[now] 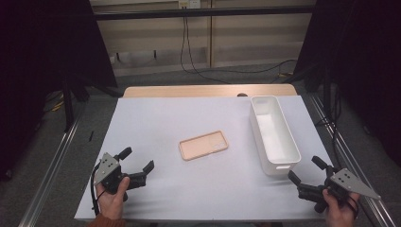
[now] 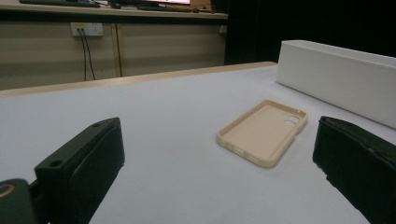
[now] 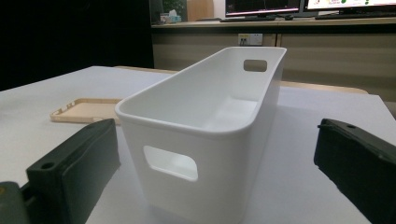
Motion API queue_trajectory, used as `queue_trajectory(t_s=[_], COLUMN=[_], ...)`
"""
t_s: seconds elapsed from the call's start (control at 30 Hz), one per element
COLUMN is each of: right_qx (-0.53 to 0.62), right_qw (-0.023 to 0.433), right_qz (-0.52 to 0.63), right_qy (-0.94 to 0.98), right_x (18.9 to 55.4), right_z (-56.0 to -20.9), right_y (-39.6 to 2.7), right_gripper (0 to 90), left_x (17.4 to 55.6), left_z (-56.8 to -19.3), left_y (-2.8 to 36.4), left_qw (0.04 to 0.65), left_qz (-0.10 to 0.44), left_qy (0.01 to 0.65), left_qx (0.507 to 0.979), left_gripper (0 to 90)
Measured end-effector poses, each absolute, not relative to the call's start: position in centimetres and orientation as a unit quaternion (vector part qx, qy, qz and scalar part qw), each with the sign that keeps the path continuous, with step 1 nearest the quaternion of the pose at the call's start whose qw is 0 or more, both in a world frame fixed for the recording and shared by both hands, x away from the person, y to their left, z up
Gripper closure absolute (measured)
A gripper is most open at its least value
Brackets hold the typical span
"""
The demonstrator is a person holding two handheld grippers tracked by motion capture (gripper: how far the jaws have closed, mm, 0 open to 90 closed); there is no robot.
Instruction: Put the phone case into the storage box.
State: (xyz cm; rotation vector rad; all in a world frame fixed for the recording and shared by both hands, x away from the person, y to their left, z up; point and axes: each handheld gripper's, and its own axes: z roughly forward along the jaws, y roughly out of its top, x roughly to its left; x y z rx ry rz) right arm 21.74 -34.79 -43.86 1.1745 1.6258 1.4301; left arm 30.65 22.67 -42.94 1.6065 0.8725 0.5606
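Left gripper, near left corner, jaws spread, empty. Phone case flat mid-table, hollow side up, just left of white bin. Best pinched across one raised rim. Right gripper, jaws spread, empty, near bin's end.

Lab recording bay.
Black curtains are flanking the white-covered table; monitors are glowing on a rear bench; cables are hanging down the wall.
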Motion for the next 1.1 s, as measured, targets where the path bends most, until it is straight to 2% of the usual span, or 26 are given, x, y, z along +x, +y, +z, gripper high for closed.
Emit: queue_trajectory(t_s=[0.37,0.87,1.1], right_qx=[0.443,0.438,0.440], right_qw=[0.328,0.325,0.324], right_qz=[0.549,0.550,0.550], right_qy=[0.628,0.633,0.632], right_x=[22.1,22.2,22.2], right_z=[-43.8,-43.8,-43.8], right_y=[-34.3,-34.2,-34.3], right_gripper=[0.0,0.0,0.0], left_x=[30.4,31.8,32.7], left_z=[-42.6,-42.7,-42.4], left_y=[22.3,20.4,19.2], left_qw=[0.576,0.588,0.572], left_qz=[0.225,0.171,0.174], left_qy=[0.363,0.336,0.324], left_qx=[0.697,0.715,0.733], left_gripper=[2.1,4.7,4.7])
